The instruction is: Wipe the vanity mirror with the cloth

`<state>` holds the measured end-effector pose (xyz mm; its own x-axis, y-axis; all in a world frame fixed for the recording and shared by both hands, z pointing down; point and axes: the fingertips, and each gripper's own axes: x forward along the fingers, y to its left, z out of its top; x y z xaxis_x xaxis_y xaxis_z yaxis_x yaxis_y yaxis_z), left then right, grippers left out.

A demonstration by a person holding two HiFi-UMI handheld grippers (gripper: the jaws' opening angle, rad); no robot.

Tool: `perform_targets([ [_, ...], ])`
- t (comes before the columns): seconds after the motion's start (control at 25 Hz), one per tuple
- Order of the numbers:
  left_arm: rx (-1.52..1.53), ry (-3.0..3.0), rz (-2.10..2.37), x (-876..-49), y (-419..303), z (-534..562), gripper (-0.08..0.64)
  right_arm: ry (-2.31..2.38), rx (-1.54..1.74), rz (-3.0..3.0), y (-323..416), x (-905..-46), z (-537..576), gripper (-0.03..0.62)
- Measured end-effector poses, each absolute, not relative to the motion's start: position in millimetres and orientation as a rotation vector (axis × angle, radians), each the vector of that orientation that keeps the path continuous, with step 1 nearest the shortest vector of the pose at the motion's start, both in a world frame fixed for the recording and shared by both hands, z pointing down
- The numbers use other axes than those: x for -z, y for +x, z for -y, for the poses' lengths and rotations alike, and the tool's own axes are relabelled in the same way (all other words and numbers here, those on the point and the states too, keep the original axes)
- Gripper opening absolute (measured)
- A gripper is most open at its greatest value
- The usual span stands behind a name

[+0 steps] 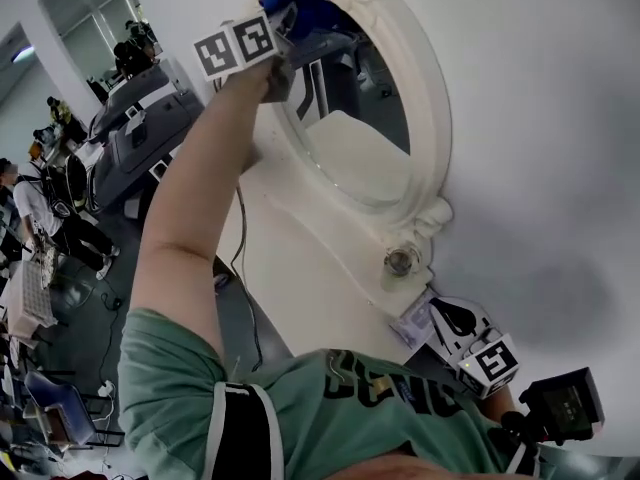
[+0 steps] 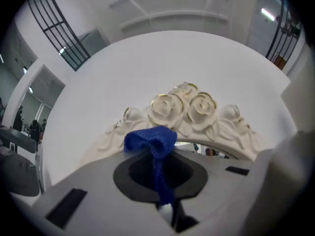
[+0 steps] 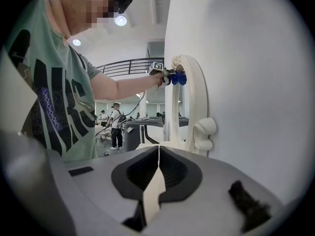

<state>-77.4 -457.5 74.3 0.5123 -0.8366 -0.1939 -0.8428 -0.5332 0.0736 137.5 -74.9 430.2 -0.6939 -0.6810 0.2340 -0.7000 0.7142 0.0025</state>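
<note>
While wiping along the top of the oval vanity mirror with its white moulded frame (image 1: 432, 118), check the grip first: left gripper (image 2: 160, 176) held high at the upper rim, jaws clamped on a thin fold of the blue woven cloth (image 2: 150, 140), bunched end projecting past the tips and lying at the top edge of the glass, just below the gold-edged rose crest (image 2: 182, 107). Right gripper (image 3: 158, 171) held low near the round knob (image 1: 401, 261) at the foot of the frame, jaws pressed together on nothing. Guard against slippage: only a narrow strip pinched, so likely to pull free under drag across the glass. Avoid pressing hard enough to bring bare jaw tips onto the glass; probable scratching. Keep clear of the rose relief to prevent snagging the weave. Confirm cloth contact in the head view before sweeping down.
</note>
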Motion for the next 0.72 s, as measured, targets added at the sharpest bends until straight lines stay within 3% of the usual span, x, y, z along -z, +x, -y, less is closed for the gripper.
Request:
perform_targets([
  [0.32, -0.419, -2.765, -1.564, -69, -63, 468, 0.029, 1.113, -0.108, 2.717, 146, -428, 76, 0.014],
  [0.72, -0.04, -2.624, -1.174, -106, 40, 373, 0.029, 1.103, -0.125, 2.724, 139, -428, 77, 0.014],
])
